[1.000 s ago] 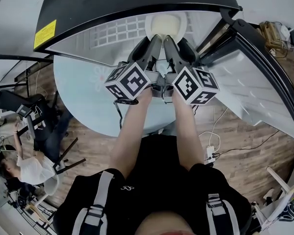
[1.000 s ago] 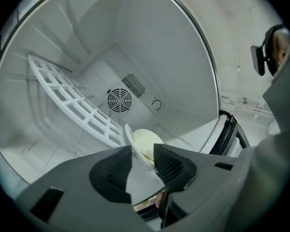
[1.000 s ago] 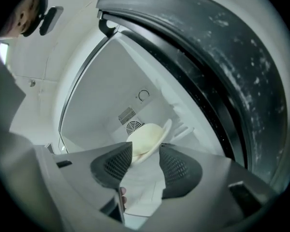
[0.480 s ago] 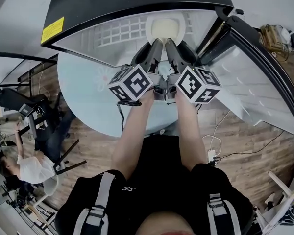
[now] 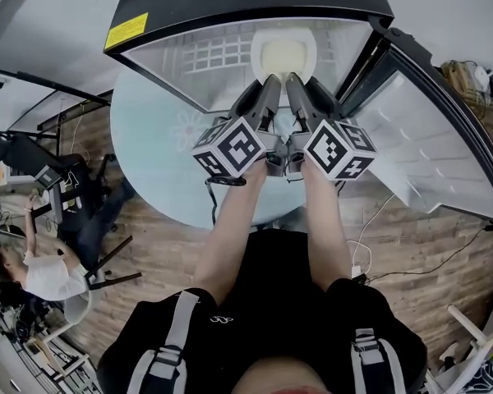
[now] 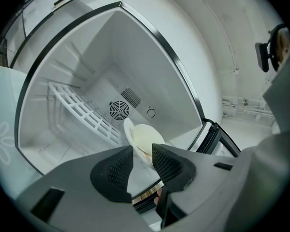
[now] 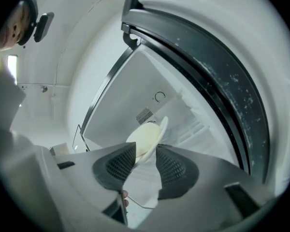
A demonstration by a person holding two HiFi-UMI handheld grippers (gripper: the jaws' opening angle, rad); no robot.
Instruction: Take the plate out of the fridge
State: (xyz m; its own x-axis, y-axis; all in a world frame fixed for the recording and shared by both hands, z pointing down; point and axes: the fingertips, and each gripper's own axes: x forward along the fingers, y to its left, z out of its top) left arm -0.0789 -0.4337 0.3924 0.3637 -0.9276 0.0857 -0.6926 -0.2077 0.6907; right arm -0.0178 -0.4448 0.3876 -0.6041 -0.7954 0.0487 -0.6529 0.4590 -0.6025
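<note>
Since a second ago both pairs of jaws have drawn in round the near rim of the plate (image 5: 284,54), while my hands have hardly shifted at the mouth of the fridge (image 6: 82,57). I judge the step in hand to be taking hold, before any lift. The plate sits inside the fridge, near the wire shelf (image 6: 82,112).

On my left gripper (image 6: 142,152) the jaws stand part-way in and at rest. The rim fills the gap at their tips, and I read that as a grip. On my right gripper (image 7: 146,151) the jaws are closing with the rim between them, not yet pinched firmly as far as I can see.

Next I need to finish that pinch. Then I should lift both sides evenly and draw straight back, keeping the plate level past the door frame.
</note>
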